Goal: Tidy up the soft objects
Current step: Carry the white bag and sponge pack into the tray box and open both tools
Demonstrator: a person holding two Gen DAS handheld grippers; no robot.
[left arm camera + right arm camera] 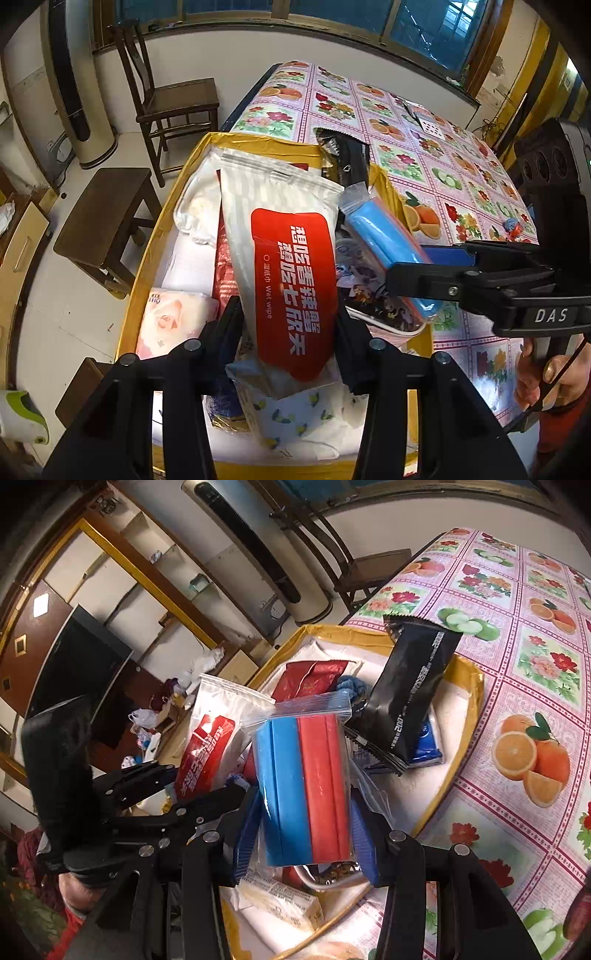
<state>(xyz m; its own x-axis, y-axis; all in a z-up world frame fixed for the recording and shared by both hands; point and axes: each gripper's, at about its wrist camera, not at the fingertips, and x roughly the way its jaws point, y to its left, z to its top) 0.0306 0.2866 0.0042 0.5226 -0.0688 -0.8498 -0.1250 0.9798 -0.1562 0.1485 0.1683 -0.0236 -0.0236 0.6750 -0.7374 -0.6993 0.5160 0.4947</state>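
Both grippers loaded over the box, sorting well under way.

The left gripper (288, 325) has its fingers pinched on the wet-wipe pack (284, 266), held up above the gold-rimmed box (147, 258) that sits at the table's near edge. The right gripper (306, 830) clamps the zip bag of blue and red strips (304, 782) just beside it, over the box's right side. Already inside, I'd say: a black snack packet (410, 686) leaning at the far rim, a dark red pouch (314, 679), a rose-print tissue pack (173, 317) by the left wall, and a lemon-print pack (295, 417) near the front. The flowered tablecloth (461, 192) looks nearly bare, so little seems left beyond settling these two.
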